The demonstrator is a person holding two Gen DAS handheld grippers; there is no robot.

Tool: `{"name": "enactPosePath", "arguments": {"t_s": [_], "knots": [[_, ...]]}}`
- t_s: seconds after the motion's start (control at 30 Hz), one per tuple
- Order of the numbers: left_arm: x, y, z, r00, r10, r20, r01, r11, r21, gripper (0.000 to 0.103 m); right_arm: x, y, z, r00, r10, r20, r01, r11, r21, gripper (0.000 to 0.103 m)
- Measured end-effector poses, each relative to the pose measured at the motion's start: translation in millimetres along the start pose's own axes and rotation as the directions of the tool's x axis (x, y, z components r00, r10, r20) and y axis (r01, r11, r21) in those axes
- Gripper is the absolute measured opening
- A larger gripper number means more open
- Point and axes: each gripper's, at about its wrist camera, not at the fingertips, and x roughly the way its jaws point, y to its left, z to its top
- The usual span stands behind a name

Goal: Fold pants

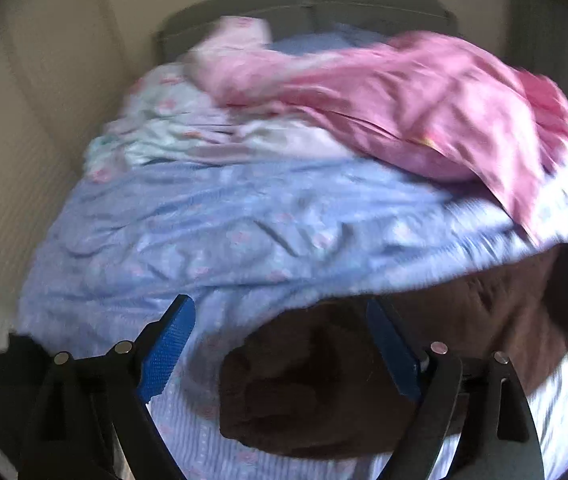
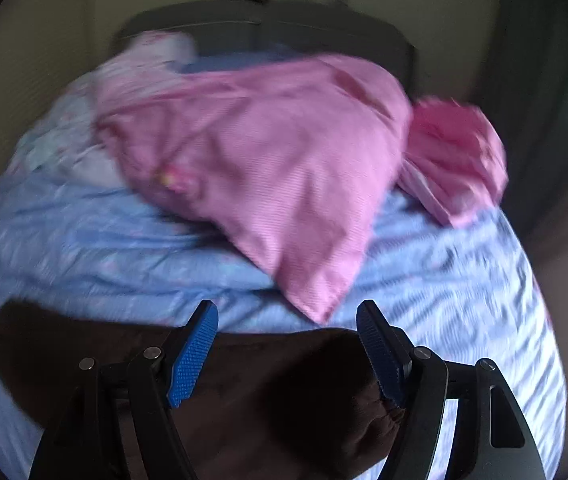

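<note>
Both pairs of jaws stand wide open, gripping nothing. Left gripper [image 1: 280,334] and right gripper [image 2: 287,338] hover over the dark brown soft-fabric pants [image 2: 268,392], which lie near the front edge of the blue patterned bedspread [image 1: 212,216], probably laid there for folding. A pink cloth pile [image 2: 276,168] sits behind them.

One brown pants [image 2: 268,392], two pink pillows [image 2: 284,168]
</note>
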Motion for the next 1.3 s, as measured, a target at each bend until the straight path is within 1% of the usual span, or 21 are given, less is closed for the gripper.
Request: {"name": "enactPosePath", "arguments": {"t_s": [0.1, 0.17, 0.23, 0.3, 0.37, 0.43, 0.5, 0.6, 0.67, 0.73, 0.83, 0.87, 0.93, 0.97, 1.0, 1.03, 1.07, 1.1, 1.13, 1.2, 1.3], "knots": [[5, -19, 2, 0.995, -0.094, -0.032, 0.097, 0.986, 0.132, 0.088, 7, 12, -8, 0.996, 0.065, -0.057, -0.069, 0.995, -0.071, 0.072], [6, -40, 8, 0.99, -0.136, -0.037, 0.141, 0.964, 0.225, 0.088, 15, 17, -17, 0.996, 0.028, -0.081, -0.039, 0.991, -0.13, 0.072], [8, -73, 14, 0.978, -0.2, -0.05, 0.205, 0.921, 0.332, 0.088, 16, 13, -28, 0.997, -0.021, -0.076, 0.01, 0.99, -0.144, 0.072], [9, -109, 19, 0.966, -0.249, -0.062, 0.252, 0.869, 0.426, 0.088, 10, 0, -39, 0.997, -0.029, -0.066, 0.022, 0.995, -0.098, 0.072], [17, -139, 24, 0.968, -0.24, -0.068, 0.242, 0.841, 0.483, 0.088, 0, -27, -56, 0.997, -0.038, -0.06, 0.039, 0.999, 0.019, 0.072], [33, -160, 29, 0.964, -0.242, -0.109, 0.264, 0.827, 0.496, 0.088, -6, -53, -71, 0.997, -0.043, -0.067, 0.052, 0.99, 0.131, 0.072], [53, -177, 33, 0.961, -0.227, -0.156, 0.275, 0.828, 0.488, 0.084, -8, -80, -90, 0.996, -0.042, -0.084, 0.062, 0.966, 0.252, 0.072], [73, -191, 32, 0.958, -0.215, -0.19, 0.281, 0.834, 0.475, 0.083, -5, -109, -113, 0.993, -0.034, -0.112, 0.073, 0.927, 0.369, 0.072], [82, -196, 29, 0.953, -0.215, -0.215, 0.294, 0.836, 0.464, 0.083, 0, -120, -120, 0.993, -0.007, -0.12, 0.056, 0.909, 0.413, 0.072], [94, -201, 22, 0.945, -0.207, -0.253, 0.305, 0.838, 0.453, 0.078, 5, -126, -124, 0.993, 0.016, -0.119, 0.037, 0.902, 0.431, 0.072], [105, -212, 9, 0.946, -0.176, -0.273, 0.293, 0.827, 0.48, 0.06, 13, -126, -123, 0.994, 0.023, -0.111, 0.026, 0.907, 0.419, 0.072], [108, -216, 5, 0.949, -0.169, -0.267, 0.284, 0.827, 0.485, 0.05, 18, -127, -123, 0.993, 0.026, -0.113, 0.025, 0.906, 0.422, 0.072], [112, -218, 3, 0.949, -0.171, -0.264, 0.281, 0.838, 0.467, 0.035, 27, -130, -122, 0.992, 0.052, -0.118, 0.006, 0.897, 0.442, 0.071], [112, -218, 3, 0.949, -0.178, -0.259, 0.282, 0.847, 0.451, 0.024, 31, -131, -123, 0.991, 0.067, -0.118, -0.006, 0.89, 0.456, 0.071], [112, -219, 4, 0.951, -0.176, -0.255, 0.276, 0.855, 0.44, 0.022, 34, -133, -123, 0.989, 0.08, -0.123, -0.013, 0.882, 0.471, 0.069], [111, -219, 5, 0.953, -0.173, -0.247, 0.267, 0.864, 0.426, 0.02, 38, -133, -124, 0.988, 0.091, -0.126, -0.02, 0.877, 0.479, 0.066], [109, -219, 8, 0.956, -0.173, -0.239, 0.261, 0.873, 0.413, 0.018, 42, -134, -124, 0.986, 0.102, -0.132, -0.026, 0.875, 0.483, 0.055], [107, -218, 12, 0.959, -0.173, -0.226, 0.253, 0.883, 0.395, 0.017, 47, -133, -125, 0.983, 0.108, -0.145, -0.025, 0.876, 0.481, 0.035], [106, -216, 16, 0.96, -0.178, -0.217, 0.25, 0.892, 0.376, 0.017, 52, -133, -126, 0.98, 0.107, -0.167, -0.015, 0.879, 0.476, 0.027], [104, -213, 25, 0.957, -0.196, -0.212, 0.26, 0.907, 0.333, 0.017, 51, -135, -130, 0.982, 0.065, -0.18, 0.029, 0.877, 0.479, 0.018], [105, -220, 29, 0.962, -0.19, -0.194, 0.246, 0.911, 0.33, 0.017, 38, -143, -138, 0.987, 0.086, -0.139, 0.002, 0.842, 0.539, 0.017]]}}
